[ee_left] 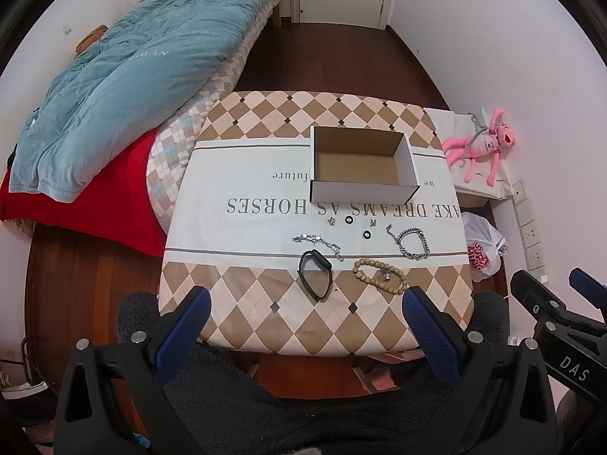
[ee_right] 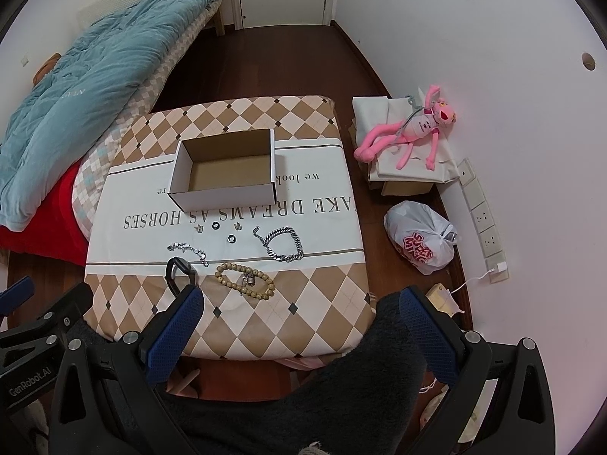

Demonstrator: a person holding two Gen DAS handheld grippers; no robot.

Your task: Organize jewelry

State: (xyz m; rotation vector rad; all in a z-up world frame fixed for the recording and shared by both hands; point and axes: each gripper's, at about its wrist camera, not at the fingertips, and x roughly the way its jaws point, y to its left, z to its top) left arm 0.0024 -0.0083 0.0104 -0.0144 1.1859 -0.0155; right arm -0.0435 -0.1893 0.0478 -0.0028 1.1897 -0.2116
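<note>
Both claws hang back over the near edge of the surface (ee_left: pixel 242 326), each spread wide and holding nothing: the left claw (ee_left: pixel 305 314) and the right claw (ee_right: pixel 301 313). Nothing is in the box (ee_left: pixel 362 163) yet; it sits open at the far middle of the surface, so the task looks to be at its start. The jewelry lies in a loose band between box and claws. Nearest is the black band (ee_left: pixel 315 273), lying ahead of the left claw and only slightly to its right, its long axis running near to far with a small tilt. Just right of it lies the bead bracelet (ee_left: pixel 379 271), long axis running left to right, roughly ahead of the right claw's left finger (ee_right: pixel 178 322). Farther off are the thin chain (ee_left: pixel 318 242), the heavy chain bracelet (ee_left: pixel 411 242), two small rings (ee_left: pixel 349 220) (ee_left: pixel 367 234) and two tiny pieces too small to identify. The left claw seems the nearer one to the black band, and since the band lies along the reach, closing across its narrow width should suit. The bead bracelet likely falls to the right claw, which would need to shift left and forward.
</note>
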